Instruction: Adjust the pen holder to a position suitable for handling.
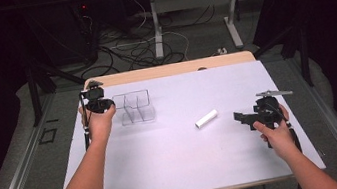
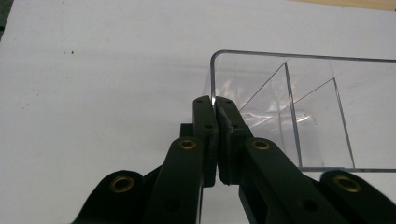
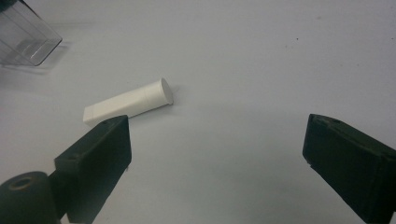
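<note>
At lower right of the high view our right tool (image 1: 242, 118) sits spread, holding nothing, with the white tube (image 1: 207, 118) lying on the tabletop (image 1: 187, 162) just beyond it toward centre. Farther off at upper left, our left tool (image 2: 214, 103) is pinching the clear box's (image 2: 299, 112) near corner wall.

Both forearms are bare, and a white garment shows at the bottom edge of the high view. The left gripper (image 2: 215, 105) has matt black jaws with brass-ringed pivot holes (small screw holes near the tips); the right gripper (image 3: 215, 154) carries blocky black pads, a grey three-cornered plate on top
</note>
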`<state>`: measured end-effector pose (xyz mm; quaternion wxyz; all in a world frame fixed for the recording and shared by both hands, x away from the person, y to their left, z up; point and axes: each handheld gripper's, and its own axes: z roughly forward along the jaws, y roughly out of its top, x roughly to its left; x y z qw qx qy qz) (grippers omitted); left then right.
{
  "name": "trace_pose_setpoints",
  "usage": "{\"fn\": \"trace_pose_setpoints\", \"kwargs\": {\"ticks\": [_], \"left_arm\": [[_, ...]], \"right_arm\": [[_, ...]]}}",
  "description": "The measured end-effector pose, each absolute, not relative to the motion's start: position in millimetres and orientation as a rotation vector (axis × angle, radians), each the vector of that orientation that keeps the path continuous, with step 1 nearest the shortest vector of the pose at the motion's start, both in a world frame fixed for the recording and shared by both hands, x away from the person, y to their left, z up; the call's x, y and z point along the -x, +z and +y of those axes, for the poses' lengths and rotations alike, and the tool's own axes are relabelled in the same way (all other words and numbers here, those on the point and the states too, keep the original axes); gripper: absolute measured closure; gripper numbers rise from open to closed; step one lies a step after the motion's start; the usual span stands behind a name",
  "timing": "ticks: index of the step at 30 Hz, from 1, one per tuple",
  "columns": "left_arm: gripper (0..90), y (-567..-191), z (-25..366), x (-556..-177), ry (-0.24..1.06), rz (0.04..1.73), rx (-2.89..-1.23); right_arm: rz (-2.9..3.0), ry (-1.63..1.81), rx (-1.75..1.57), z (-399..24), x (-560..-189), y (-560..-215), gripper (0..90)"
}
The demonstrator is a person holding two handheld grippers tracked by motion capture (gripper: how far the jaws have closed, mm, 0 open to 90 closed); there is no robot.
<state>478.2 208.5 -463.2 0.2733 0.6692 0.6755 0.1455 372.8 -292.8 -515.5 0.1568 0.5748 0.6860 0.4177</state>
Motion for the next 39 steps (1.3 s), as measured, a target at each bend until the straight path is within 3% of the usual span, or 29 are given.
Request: {"fn": "trace_pose_setpoints", "kwargs": {"ticks": [21, 28, 39], "left_arm": [[86.1, -465, 213, -468, 0.347, 1.782, -1.792], [79.9, -459, 220, -462, 0.340, 1.693, -1.761], [89.9, -454, 237, -460, 0.387, 1.689, -1.722]], "right_arm": [[1.965, 1.197, -1.654, -292, -373, -516, 7.5], [1.966, 1.197, -1.654, -291, -373, -516, 7.4], [1.974, 1.184, -1.649, -292, -374, -518, 7.4]]}}
